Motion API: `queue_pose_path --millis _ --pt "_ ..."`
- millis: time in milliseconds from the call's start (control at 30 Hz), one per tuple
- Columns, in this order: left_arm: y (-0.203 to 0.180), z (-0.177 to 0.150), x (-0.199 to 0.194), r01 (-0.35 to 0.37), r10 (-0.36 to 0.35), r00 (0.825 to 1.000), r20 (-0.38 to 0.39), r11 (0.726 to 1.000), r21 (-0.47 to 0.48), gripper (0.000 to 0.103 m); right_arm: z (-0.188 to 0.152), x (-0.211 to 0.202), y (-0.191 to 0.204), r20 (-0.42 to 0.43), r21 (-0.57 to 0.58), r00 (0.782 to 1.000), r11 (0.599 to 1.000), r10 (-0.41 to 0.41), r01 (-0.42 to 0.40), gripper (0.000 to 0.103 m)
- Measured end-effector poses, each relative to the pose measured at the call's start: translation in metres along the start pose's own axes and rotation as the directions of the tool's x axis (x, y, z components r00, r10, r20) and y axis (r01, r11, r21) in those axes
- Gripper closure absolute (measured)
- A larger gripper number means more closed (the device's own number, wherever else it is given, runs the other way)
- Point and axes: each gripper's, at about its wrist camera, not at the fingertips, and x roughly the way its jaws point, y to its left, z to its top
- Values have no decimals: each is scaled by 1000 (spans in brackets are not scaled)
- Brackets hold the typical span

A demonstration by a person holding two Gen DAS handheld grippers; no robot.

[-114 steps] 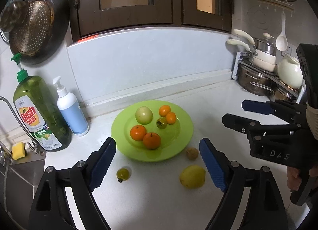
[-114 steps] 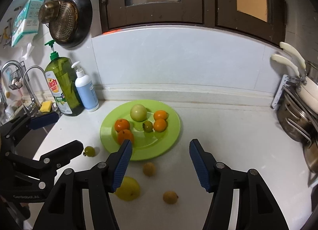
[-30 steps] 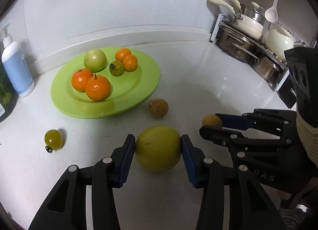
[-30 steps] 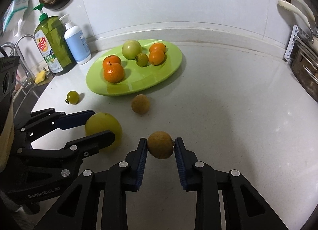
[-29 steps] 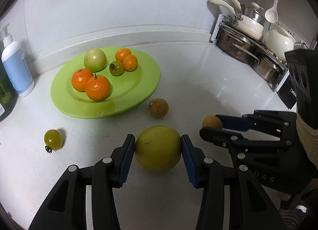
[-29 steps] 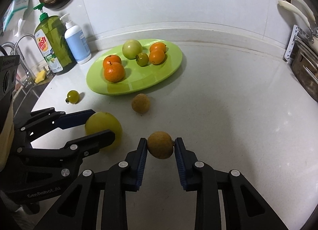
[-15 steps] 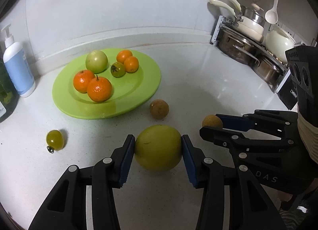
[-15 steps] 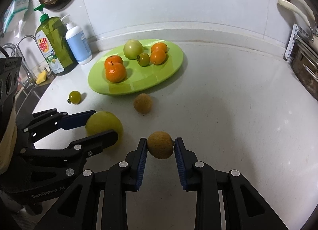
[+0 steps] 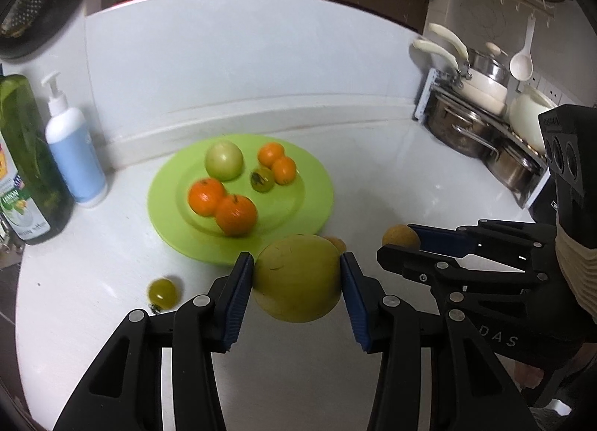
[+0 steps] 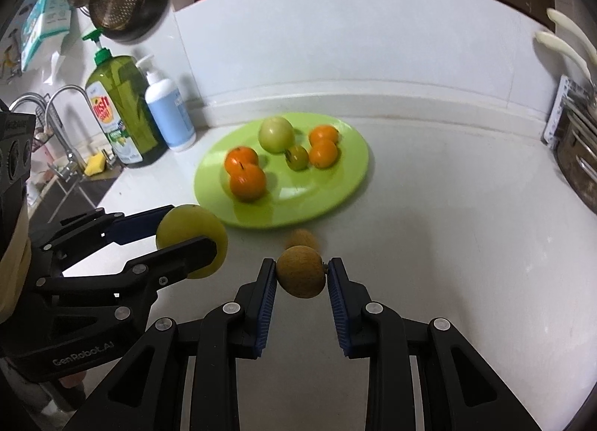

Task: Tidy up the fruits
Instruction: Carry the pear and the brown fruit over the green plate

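- Kitchen setting: white stone countertop [image 9: 373,177] under a pale backsplash, dark wooden cabinets above; stacked steel pots [image 9: 481,132] off to the right of both sets of jaws, green dish-soap bottle [image 10: 119,110] and white-and-blue pump bottle [image 10: 168,114] off to the left.
- Left gripper [image 9: 296,283]: jaws clenched on a large round yellow-green fruit [image 9: 298,278], blue pads pressed to its two sides; the fruit appears clear of the counter.
- Right gripper [image 10: 300,276]: jaws clamped on a small round tan-brown fruit [image 10: 300,272], one pad on each side, likewise carried above the counter.
- Round lime-green plate [image 9: 317,203]: lies ahead of both sets of jaws, beyond the held fruits. It carries two oranges, two smaller orange citrus, a pale green apple-like fruit and a small dark-green tomato.
- Loose items: a second small brown fruit [image 10: 302,237] on the counter just beyond the right jaws, near the plate's front rim; a small round green tomato [image 9: 162,291] on the counter just left of the left jaws.
- Step in hand, as judged: both picks are made and the carry toward the plate is the current stage.
- Next move, as judged: bring each fruit over a bare patch at the plate's near side, lower it, then release gently, since round fruit could roll into the oranges or off the rim. The two loose items remain to be collected.
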Motion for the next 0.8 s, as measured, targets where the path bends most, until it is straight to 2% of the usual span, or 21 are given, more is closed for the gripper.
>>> queue_pose_path --millis 167,400,700,800 --pt "13 12 -5 -32 32 999 29 999 0 57 19 1 11 31 -17 999 1000 16 -16 74" --pt "35 25 -2 -73 74 996 46 997 -8 57 44 19 21 26 -26 999 999 36 -35 74" --pt "59 34 19 -107 107 994 21 994 -17 57 63 51 25 -7 -45 1000 999 27 -28 74" --pt "66 40 30 -98 98 995 6 995 -17 57 70 64 24 -29 -35 999 999 32 -33 74"
